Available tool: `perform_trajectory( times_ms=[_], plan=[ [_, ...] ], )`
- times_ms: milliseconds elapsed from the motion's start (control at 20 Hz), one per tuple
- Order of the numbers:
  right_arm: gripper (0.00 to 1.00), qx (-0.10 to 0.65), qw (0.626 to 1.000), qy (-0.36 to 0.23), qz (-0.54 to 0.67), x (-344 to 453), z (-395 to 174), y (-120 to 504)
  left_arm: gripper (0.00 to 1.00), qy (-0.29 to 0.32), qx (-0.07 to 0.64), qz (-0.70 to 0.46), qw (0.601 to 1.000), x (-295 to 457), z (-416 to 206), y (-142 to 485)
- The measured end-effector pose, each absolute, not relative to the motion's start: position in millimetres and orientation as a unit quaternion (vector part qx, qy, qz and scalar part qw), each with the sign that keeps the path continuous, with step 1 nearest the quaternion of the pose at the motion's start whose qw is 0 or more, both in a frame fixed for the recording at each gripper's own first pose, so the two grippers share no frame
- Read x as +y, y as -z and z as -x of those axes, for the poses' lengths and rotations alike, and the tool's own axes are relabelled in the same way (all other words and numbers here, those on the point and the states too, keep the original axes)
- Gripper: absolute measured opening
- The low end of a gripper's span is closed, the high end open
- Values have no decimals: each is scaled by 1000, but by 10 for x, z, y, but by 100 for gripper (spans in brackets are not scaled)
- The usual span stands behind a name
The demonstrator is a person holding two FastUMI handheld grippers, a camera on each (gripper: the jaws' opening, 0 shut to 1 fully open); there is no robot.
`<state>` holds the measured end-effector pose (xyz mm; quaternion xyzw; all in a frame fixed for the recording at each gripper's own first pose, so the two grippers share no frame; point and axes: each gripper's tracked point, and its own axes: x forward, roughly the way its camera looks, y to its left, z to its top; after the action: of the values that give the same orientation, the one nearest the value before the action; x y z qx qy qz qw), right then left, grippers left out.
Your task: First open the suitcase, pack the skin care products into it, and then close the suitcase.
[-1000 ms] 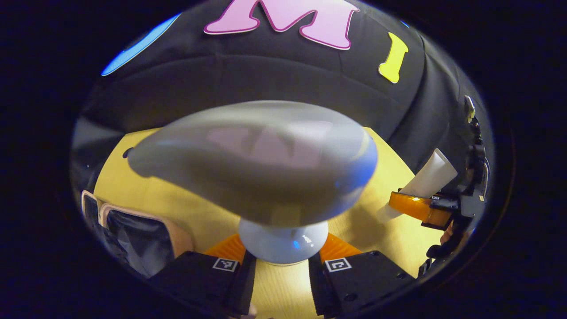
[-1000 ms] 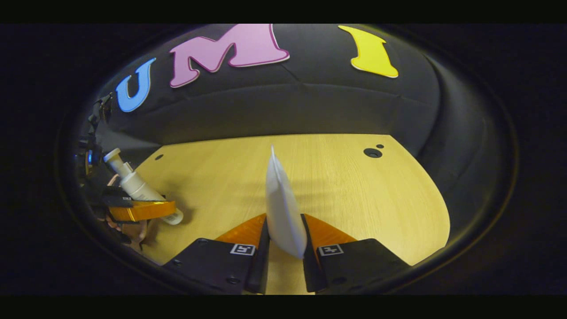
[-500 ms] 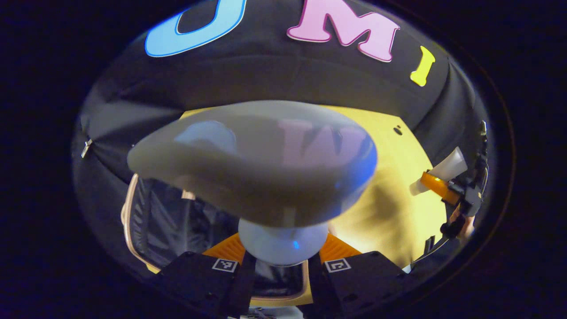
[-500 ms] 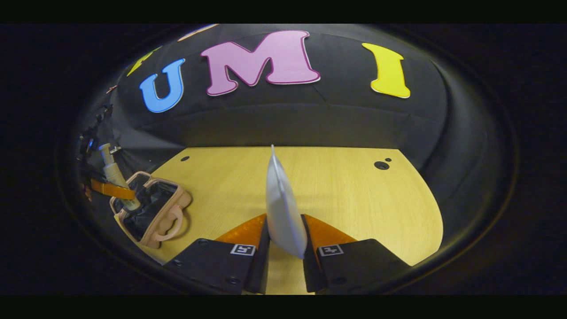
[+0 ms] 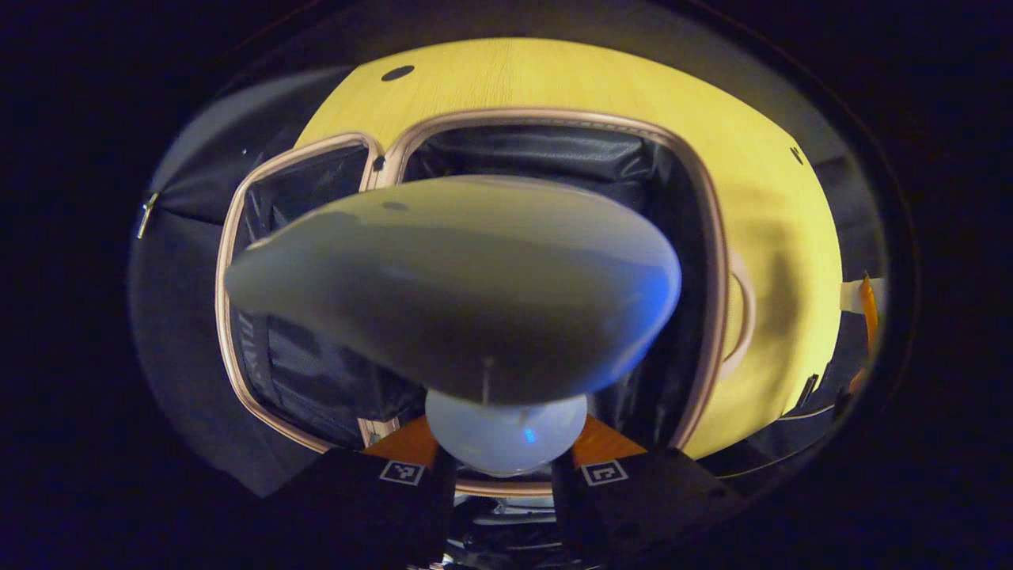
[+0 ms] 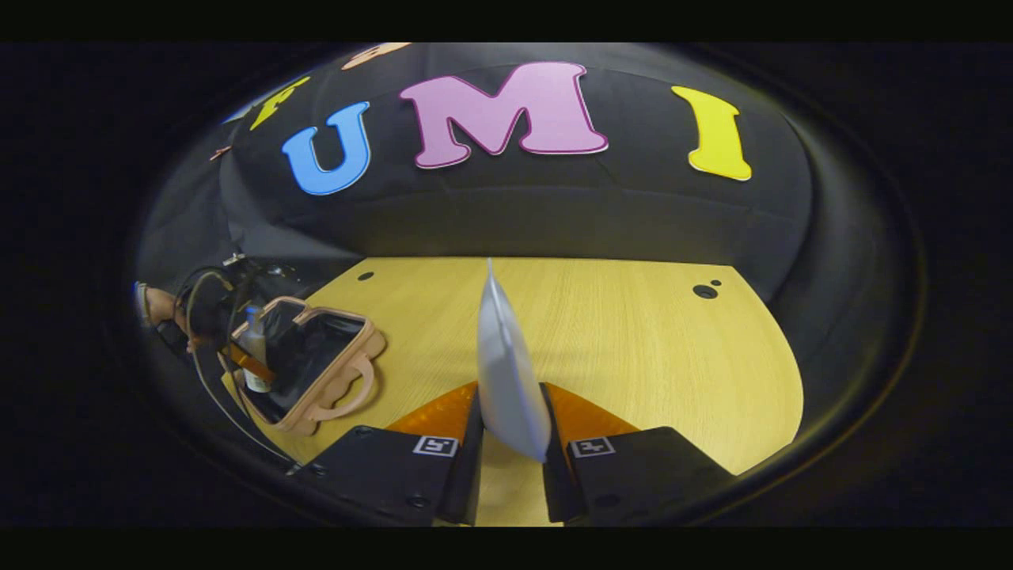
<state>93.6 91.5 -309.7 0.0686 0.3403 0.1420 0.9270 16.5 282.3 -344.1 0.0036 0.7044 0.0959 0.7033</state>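
Observation:
My left gripper [image 5: 504, 453] is shut on a white pump bottle [image 5: 451, 293], whose wide pump head looms close in the left gripper view. It hangs over the open suitcase [image 5: 716, 237], a pale pink case with black lining, lid laid flat to the left. My right gripper [image 6: 506, 443] is shut on a flat white tube [image 6: 506, 364] that stands upright above the wooden table [image 6: 633, 356]. In the right gripper view the suitcase [image 6: 340, 388] lies far left, with the left gripper [image 6: 249, 360] holding the bottle [image 6: 253, 340] over it.
The table [image 5: 775, 237] has small round holes near its far corners [image 6: 704, 291]. The booth's black cloth wall rises behind it. A hand [image 6: 154, 305] and cables show at the left edge beside the suitcase.
My left gripper has swung left and tipped down with the bottle, from over the table to over the open suitcase. My right gripper has held the tube nearly still, turning slightly left.

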Motion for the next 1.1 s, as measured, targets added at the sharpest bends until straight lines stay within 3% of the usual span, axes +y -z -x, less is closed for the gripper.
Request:
perform_trajectory(
  times_ms=[150,200,250,300,350,400,450,500,650,800,1100],
  plan=[
    [36,350,924,-139,-70,923,-787,3089,59,-68,706,-44,704,2924,-151,3644],
    [43,351,923,-139,-67,939,-758,3075,61,-74,698,-47,711,2920,-174,3642],
    [36,351,923,-140,-66,973,-735,3060,62,-77,688,-46,720,2912,-186,3639],
    [36,352,922,-143,-68,1030,-734,3050,65,-80,680,-52,727,2932,-223,3607],
    [36,355,921,-147,-71,1100,-729,3043,69,-83,669,-62,736,2987,-237,3562],
    [36,358,918,-153,-77,1200,-731,3020,84,-79,656,-70,747,3013,-269,3509],
    [29,360,915,-161,-82,1321,-724,2983,93,-76,638,-75,763,3003,-295,3418],
    [36,360,913,-171,-83,1461,-737,2937,97,-75,617,-72,780,2983,-331,3301],
    [36,371,899,-213,-95,2022,-708,2801,99,-54,540,-28,839,2912,-362,2885],
    [36,411,859,-270,-140,2797,-605,2718,99,-46,472,3,880,2964,-256,2439],
    [36,546,758,-299,-196,4115,-421,3127,99,-75,411,12,908,3638,226,2081]
  ],
)
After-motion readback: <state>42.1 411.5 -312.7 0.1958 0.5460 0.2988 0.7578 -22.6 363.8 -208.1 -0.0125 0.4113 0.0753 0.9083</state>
